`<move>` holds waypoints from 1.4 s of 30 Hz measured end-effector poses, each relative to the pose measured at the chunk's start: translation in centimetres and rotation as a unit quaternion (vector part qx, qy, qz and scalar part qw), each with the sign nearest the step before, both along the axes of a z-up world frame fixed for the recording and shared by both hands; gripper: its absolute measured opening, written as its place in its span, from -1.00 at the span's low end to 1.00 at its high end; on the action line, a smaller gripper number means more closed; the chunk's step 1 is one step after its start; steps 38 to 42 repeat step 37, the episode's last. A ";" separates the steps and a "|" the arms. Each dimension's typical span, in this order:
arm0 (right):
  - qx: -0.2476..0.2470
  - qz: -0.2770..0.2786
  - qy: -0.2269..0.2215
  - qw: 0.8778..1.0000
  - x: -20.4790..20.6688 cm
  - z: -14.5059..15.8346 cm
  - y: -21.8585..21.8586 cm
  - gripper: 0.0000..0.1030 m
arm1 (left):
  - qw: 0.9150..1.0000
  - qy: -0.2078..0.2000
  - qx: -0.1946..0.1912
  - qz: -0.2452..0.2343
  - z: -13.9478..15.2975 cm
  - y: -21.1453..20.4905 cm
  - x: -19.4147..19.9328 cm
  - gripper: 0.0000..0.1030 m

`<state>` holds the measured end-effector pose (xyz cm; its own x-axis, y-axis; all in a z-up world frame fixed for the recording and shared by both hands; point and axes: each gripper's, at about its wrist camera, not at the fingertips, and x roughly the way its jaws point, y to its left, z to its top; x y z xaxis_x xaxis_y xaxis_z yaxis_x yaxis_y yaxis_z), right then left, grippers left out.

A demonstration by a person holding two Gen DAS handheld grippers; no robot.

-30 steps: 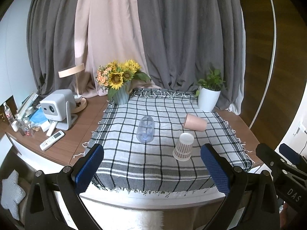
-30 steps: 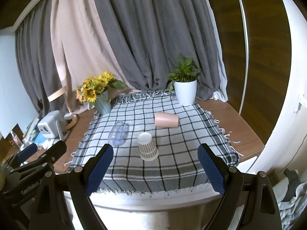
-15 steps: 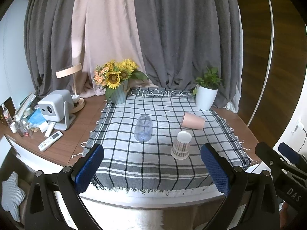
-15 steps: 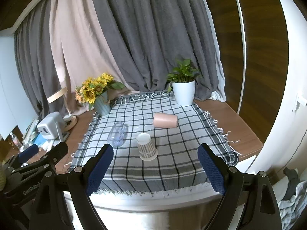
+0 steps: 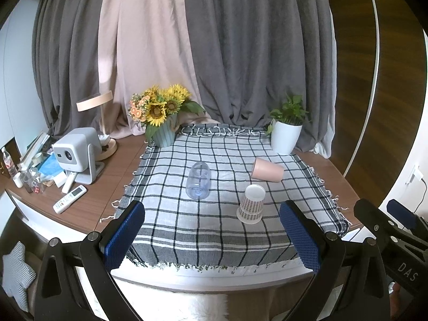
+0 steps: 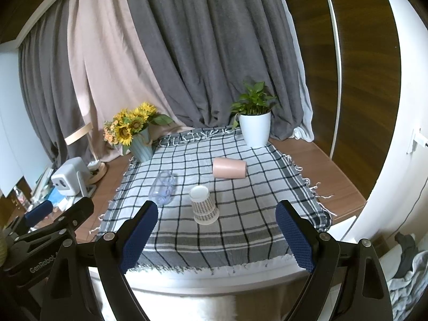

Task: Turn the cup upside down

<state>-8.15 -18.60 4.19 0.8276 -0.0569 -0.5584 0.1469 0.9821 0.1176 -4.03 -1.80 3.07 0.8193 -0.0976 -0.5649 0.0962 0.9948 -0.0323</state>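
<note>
Three cups sit on a checked cloth (image 5: 214,230) (image 6: 240,230). A patterned paper cup (image 5: 251,203) (image 6: 203,205) stands upside down near the front. A pink cup (image 5: 267,169) (image 6: 229,168) lies on its side behind it. A clear plastic cup (image 5: 198,179) (image 6: 162,187) lies on its side to the left. My left gripper (image 5: 212,235) is open and empty, held back over the table's front edge. My right gripper (image 6: 215,236) is open and empty at the same distance. Each gripper shows at the edge of the other's view.
A sunflower vase (image 5: 163,123) (image 6: 140,144) stands at the cloth's back left and a white plant pot (image 5: 285,135) (image 6: 254,131) at its back right. A small projector (image 5: 76,153), a lamp, a remote (image 5: 69,202) and clutter sit on the wooden table to the left. Curtains hang behind.
Both grippers have drawn back and risen slightly, so the table looks a little farther away. The cups have not moved. Both grippers stay open.
</note>
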 end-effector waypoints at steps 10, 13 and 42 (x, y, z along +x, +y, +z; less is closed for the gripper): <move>0.001 -0.001 0.000 1.000 -0.1 0.0 -0.1 0.75 | 1.000 0.000 -0.001 0.002 0.0 0.0 0.0 1.00; 0.001 -0.002 -0.001 1.000 -0.1 -0.1 -0.1 0.75 | 1.000 0.000 0.001 0.001 0.0 0.0 0.0 1.00; 0.002 -0.003 0.003 1.000 -0.2 -0.2 -0.1 0.75 | 1.000 0.002 0.003 0.001 -0.3 -0.2 -0.1 1.00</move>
